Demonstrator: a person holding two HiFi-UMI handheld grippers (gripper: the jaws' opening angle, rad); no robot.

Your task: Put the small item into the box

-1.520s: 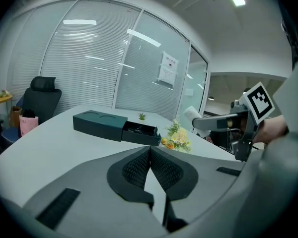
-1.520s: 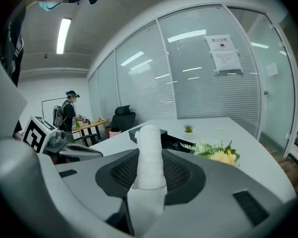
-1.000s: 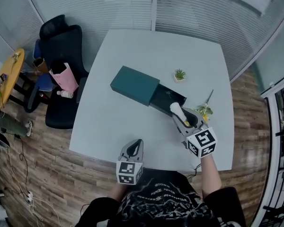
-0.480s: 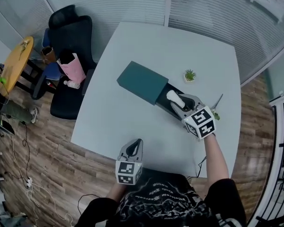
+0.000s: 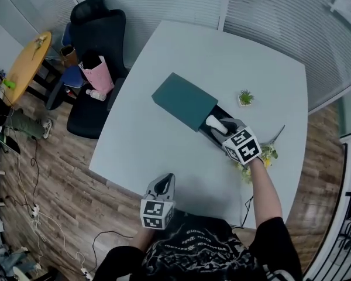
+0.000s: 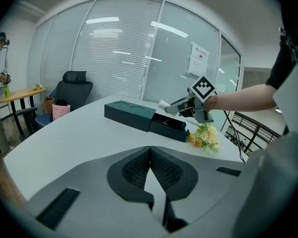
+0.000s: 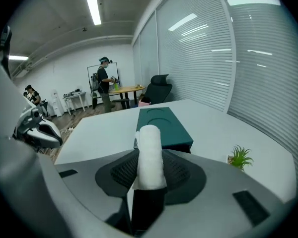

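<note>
A dark teal box point(image 5: 183, 99) lies on the white table point(image 5: 164, 145) with its black drawer point(image 5: 210, 134) pulled out toward the right. My right gripper point(image 5: 218, 125) hovers over the open drawer, shut on a small white rolled item point(image 5: 213, 122). In the right gripper view the white roll point(image 7: 150, 148) stands up between the jaws, with the box point(image 7: 164, 125) just beyond it. My left gripper point(image 5: 164, 185) rests shut and holds nothing at the table's near edge. From the left gripper view, the box point(image 6: 129, 114) and drawer point(image 6: 169, 126) lie ahead.
A small potted plant point(image 5: 244, 97) stands right of the box. A bunch of yellow flowers point(image 5: 263, 156) lies near my right wrist. A black office chair point(image 5: 96, 45) and a pink bag point(image 5: 99, 75) stand off the table's left side. People stand at the room's far end point(image 7: 105, 83).
My right gripper has carried the white roll left and away from the flowers to a spot over the open drawer. The left gripper has stayed at the table's edge.
</note>
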